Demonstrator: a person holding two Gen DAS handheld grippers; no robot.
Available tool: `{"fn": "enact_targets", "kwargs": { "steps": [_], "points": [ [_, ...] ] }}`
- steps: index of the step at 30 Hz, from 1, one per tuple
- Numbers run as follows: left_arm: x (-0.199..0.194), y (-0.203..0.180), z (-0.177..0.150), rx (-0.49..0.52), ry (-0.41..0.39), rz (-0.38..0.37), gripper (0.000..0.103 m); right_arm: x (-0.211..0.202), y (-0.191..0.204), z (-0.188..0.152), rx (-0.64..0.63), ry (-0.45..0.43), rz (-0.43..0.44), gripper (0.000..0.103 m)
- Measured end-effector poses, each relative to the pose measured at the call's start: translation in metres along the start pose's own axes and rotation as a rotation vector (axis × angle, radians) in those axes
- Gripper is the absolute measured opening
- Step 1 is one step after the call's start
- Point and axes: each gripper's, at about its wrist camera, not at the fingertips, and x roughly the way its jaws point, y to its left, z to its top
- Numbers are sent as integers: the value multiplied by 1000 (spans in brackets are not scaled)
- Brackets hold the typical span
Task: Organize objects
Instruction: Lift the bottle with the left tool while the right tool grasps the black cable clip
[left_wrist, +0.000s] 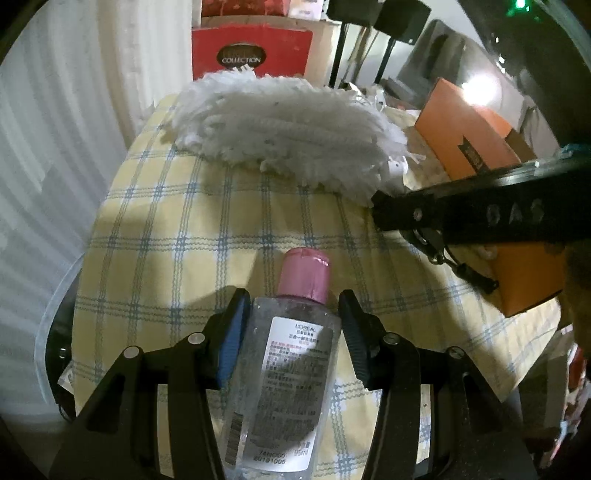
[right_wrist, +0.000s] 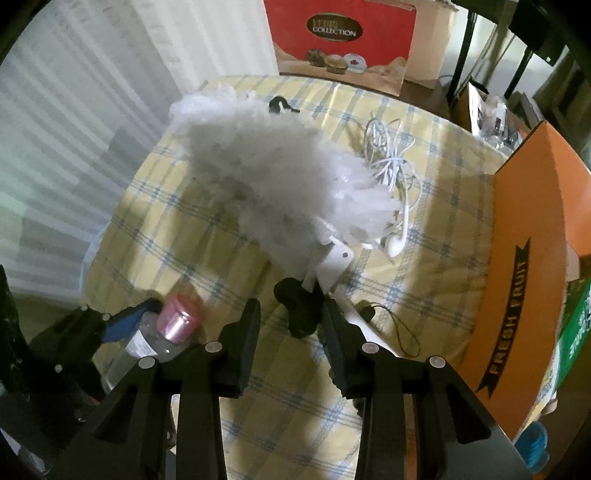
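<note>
The left tool (left_wrist: 291, 325) gripped the pink-capped micellar water bottle (left_wrist: 284, 384) above the checked worktop (left_wrist: 177, 236). The right tool (right_wrist: 291, 325) straddled the duster's black handle (right_wrist: 299, 310), jaws not visibly pressing; best centre it before squeezing.

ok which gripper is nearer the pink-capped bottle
Left. The left gripper has the bottle between its fingers; the right gripper sits off to the side, over the duster's handle.

Yellow checked tablecloth (left_wrist: 192, 229), red chocolate box (right_wrist: 341, 40) standing behind the table, pale curtain (left_wrist: 55, 147) at left
</note>
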Motion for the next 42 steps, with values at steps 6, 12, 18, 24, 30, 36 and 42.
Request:
{"fn": "enact_targets", "kwargs": {
  "steps": [6,12,18,24,30,36,42],
  "points": [
    [0,1,3,-2,-5,-4,47,12,-3,-1,8,25,1,36],
    [-1,2,4,-14,4,-15,47,1,-9,-12,-15,24,-7,44],
    [-5,1,4,-40,23,-25,64,-13,-19,-25,-10,24,-37,45],
    [-5,-1,-2,-14,18,60,58,-17,-26,-29,-4,37,-61,40],
    [-8,1,-2,-25,14,61,46,0,-20,-29,-18,77,-104,42],
    [-8,6,-2,-59,11,45,46,3,-21,-31,-33,55,-132,25],
    [-16,7,3,-76,1,28,46,-4,-25,-33,-13,24,-97,22]
  ]
}}
